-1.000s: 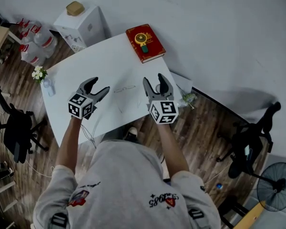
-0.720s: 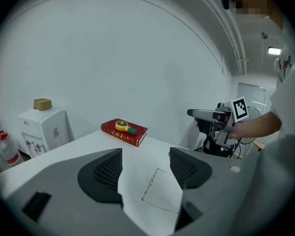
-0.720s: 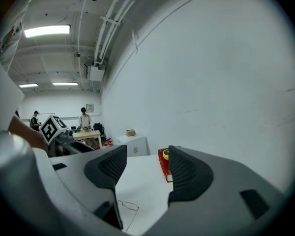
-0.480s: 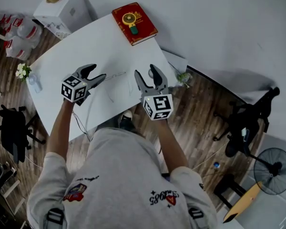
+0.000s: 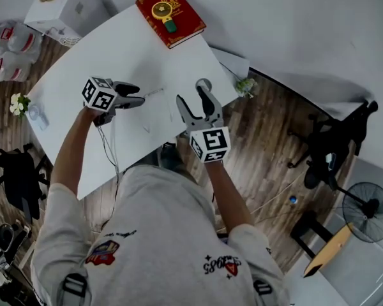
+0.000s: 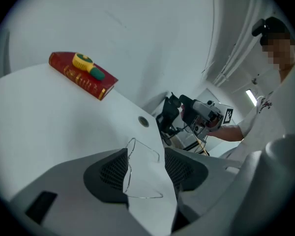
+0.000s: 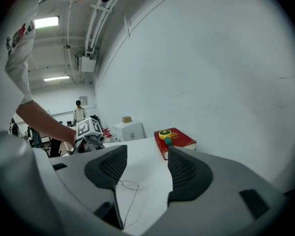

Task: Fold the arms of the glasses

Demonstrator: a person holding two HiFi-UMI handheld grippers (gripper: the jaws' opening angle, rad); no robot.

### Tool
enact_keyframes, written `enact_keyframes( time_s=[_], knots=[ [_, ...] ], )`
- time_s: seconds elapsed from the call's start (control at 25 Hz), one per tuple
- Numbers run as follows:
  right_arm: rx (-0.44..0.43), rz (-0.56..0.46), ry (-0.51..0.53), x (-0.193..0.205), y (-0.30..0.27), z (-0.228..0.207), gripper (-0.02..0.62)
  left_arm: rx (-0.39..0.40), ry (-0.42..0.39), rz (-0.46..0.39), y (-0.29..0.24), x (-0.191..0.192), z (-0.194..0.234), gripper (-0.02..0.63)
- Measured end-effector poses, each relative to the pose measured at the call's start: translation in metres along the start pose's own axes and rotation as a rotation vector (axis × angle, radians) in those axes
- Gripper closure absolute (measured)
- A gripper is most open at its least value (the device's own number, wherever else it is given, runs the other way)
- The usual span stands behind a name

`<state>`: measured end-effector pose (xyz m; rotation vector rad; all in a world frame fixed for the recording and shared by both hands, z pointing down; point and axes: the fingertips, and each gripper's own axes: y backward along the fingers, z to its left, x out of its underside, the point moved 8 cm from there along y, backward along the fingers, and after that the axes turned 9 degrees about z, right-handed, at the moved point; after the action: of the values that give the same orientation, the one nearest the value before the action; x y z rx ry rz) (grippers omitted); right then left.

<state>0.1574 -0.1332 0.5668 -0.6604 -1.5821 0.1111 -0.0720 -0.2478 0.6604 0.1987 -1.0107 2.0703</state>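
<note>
Thin wire-framed glasses [image 5: 154,92] lie on the white table [image 5: 83,152], their arms unfolded. My left gripper [image 5: 139,95] is low over the table at their left end. In the left gripper view the glasses [image 6: 137,167] lie between its jaws [image 6: 146,161], which are closing; the pads do not press on the wire. My right gripper [image 5: 193,98] hovers open at the glasses' right. In its own view the jaws [image 7: 145,168] stand apart, with one lens [image 7: 129,185] and a long arm of the glasses just below them.
A red book [image 5: 170,16] with a yellow-and-green item on it lies at the table's far end. A cable hole [image 5: 203,83] sits beside the right gripper. A white cabinet [image 5: 70,8], office chairs [image 5: 332,152] and a fan [image 5: 368,212] stand around the table.
The left gripper has come down to the table and tipped toward the glasses, its jaws narrower. The right gripper has sunk a little.
</note>
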Motion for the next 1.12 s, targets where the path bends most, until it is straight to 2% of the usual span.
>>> enact_keyframes(
  time_s=[0.16, 0.32, 0.6, 0.72, 0.88, 1.12],
  knots=[
    [0.012, 0.031, -0.017, 0.012, -0.002, 0.000, 0.351, 0.088, 0.048, 0.126, -0.021, 0.001, 0.023, 0.394],
    [0.028, 0.048, -0.037, 0.021, -0.003, -0.001, 0.351, 0.185, 0.128, 0.182, -0.034, -0.004, 0.042, 0.412],
    [0.060, 0.064, -0.067, 0.035, 0.002, -0.004, 0.351, 0.257, 0.163, 0.267, -0.049, -0.013, 0.054, 0.451],
    [0.076, 0.069, -0.077, 0.039, 0.006, -0.007, 0.351, 0.274, 0.167, 0.302, -0.056, -0.012, 0.055, 0.471],
    [0.089, 0.070, -0.090, 0.041, 0.011, -0.008, 0.353, 0.270, 0.167, 0.323, -0.060, -0.009, 0.054, 0.533],
    [0.083, 0.068, -0.095, 0.045, 0.013, -0.004, 0.357, 0.210, 0.114, 0.259, -0.054, -0.009, 0.049, 0.577]
  ],
)
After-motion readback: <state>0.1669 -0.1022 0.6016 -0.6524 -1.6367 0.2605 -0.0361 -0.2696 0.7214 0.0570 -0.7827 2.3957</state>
